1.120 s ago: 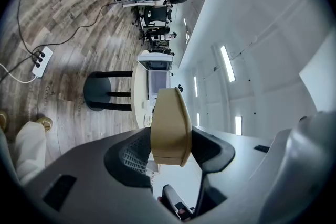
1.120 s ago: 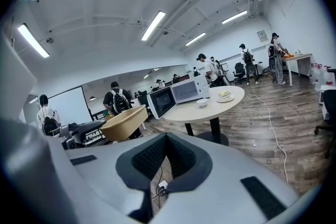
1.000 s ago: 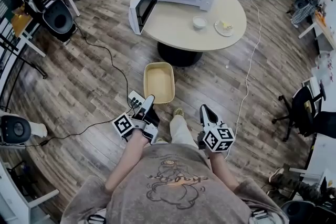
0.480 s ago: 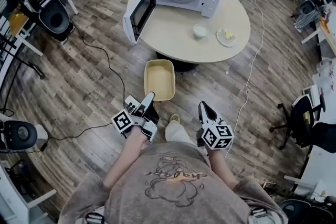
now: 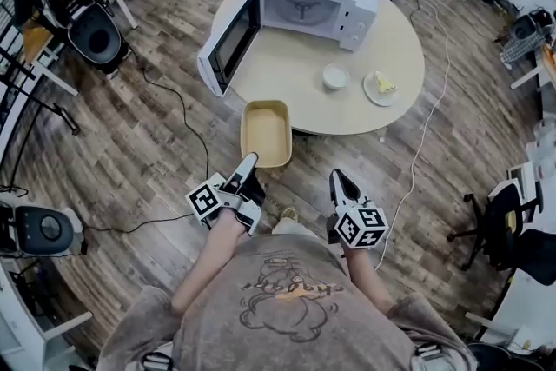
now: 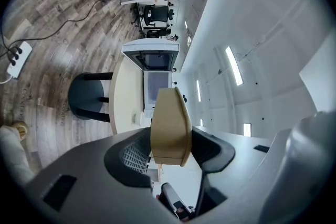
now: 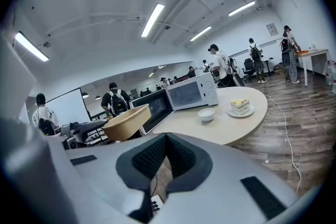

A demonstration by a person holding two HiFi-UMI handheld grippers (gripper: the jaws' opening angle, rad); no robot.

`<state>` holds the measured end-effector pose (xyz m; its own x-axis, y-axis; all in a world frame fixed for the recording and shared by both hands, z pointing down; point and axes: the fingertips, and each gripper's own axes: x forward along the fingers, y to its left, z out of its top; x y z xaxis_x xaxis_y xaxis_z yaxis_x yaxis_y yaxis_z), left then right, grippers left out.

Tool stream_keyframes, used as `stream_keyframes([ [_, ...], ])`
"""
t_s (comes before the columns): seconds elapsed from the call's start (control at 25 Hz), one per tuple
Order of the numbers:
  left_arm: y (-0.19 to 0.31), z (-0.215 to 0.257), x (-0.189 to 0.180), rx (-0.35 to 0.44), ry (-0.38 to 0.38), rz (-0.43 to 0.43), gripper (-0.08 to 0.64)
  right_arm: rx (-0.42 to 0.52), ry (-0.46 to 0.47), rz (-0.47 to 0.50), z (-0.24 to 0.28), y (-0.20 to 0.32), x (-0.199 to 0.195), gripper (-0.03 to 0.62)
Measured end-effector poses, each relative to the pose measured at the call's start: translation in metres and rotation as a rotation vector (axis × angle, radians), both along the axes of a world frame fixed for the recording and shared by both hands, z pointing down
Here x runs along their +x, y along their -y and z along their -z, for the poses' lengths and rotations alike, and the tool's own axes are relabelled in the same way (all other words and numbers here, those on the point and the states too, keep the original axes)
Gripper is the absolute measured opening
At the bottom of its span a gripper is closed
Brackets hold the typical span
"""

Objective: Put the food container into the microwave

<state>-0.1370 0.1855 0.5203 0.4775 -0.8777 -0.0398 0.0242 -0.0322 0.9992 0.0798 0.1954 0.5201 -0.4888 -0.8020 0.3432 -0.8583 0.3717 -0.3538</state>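
- Step in hand: the carry toward the oven. Your left gripper (image 5: 249, 161) was clamped on the near wall of the food container (image 5: 266, 133), jaws partly apart around that wall.
- Your right gripper (image 5: 338, 179) had its jaws together, with nothing between them.
- The microwave (image 5: 317, 0) stood on the round table (image 5: 395, 96) with its door (image 5: 224, 43) swung open.
- Next, by my judgement: raise the container over the table edge and steer it into the cavity, clear of the door.
- Against a second ago: you stood nearer the table, the container's far end had reached the table's edge in the head view, and the grip was unchanged.
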Motion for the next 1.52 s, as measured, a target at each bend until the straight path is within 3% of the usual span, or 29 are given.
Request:
stream_keyframes([
  [0.4,0.064,-0.004,0.027,0.008,0.008,0.071,0.241,0.010,0.005,0.083,-0.002,0.073,0.024,0.002],
  [0.84,0.104,-0.003,0.036,0.001,0.026,0.079,0.241,0.018,0.028,0.135,-0.005,0.126,0.022,0.002],
  [1.52,0.242,-0.001,0.035,0.008,0.001,-0.012,0.241,0.019,0.023,0.032,0.001,0.241,0.018,0.002],
])
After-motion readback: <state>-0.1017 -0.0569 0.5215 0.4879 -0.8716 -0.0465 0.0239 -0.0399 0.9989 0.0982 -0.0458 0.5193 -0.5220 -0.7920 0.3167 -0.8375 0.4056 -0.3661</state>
